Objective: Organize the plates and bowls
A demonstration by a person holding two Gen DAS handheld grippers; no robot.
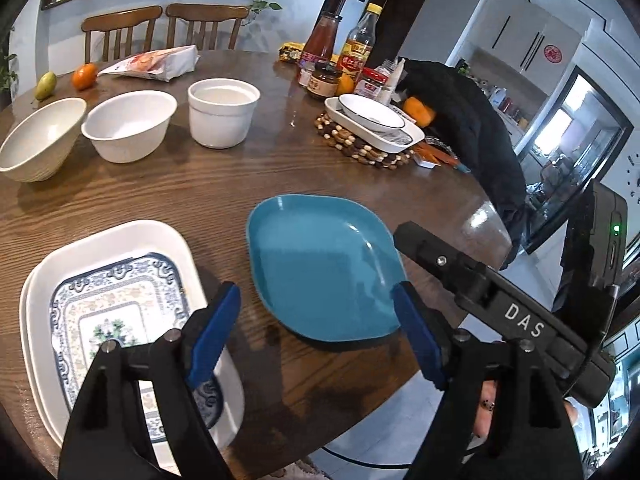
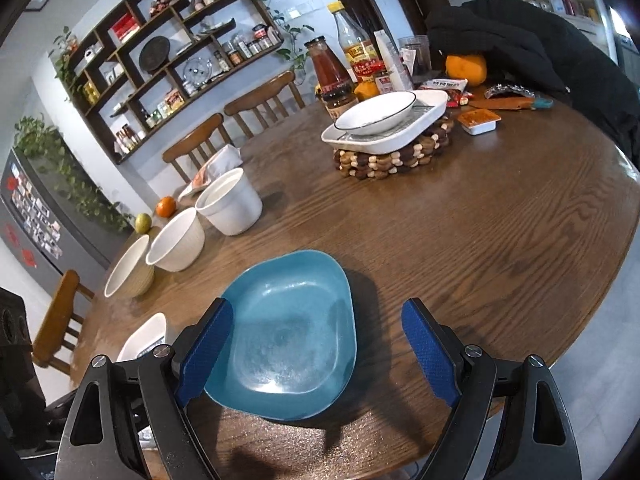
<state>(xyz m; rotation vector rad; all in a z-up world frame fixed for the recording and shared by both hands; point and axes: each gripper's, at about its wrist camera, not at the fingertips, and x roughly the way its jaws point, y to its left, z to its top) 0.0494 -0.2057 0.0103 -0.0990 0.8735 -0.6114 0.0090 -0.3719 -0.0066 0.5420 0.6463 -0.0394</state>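
Near the table (image 2: pixel 480 240) edge lies a blue plate (image 2: pixel 288 336). Both grippers tilt down over it, left gripper (image 1: pixel 320 332) and right gripper (image 2: pixel 318 354) spread wide, grasping nothing. Patterned dishes (image 1: pixel 116 300) sit left of the plate.

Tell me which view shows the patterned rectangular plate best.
Left wrist view: the patterned rectangular plate lies stacked in a white dish, its blue border plainly visible. The right wrist view shows only a white corner behind a finger.

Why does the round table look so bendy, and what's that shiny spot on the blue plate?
Both wrist views use fisheye lenses, so the table edge curves. In the left wrist view the blue plate shows a bright streak of reflected light; in the right wrist view its middle looks hazy with glare.
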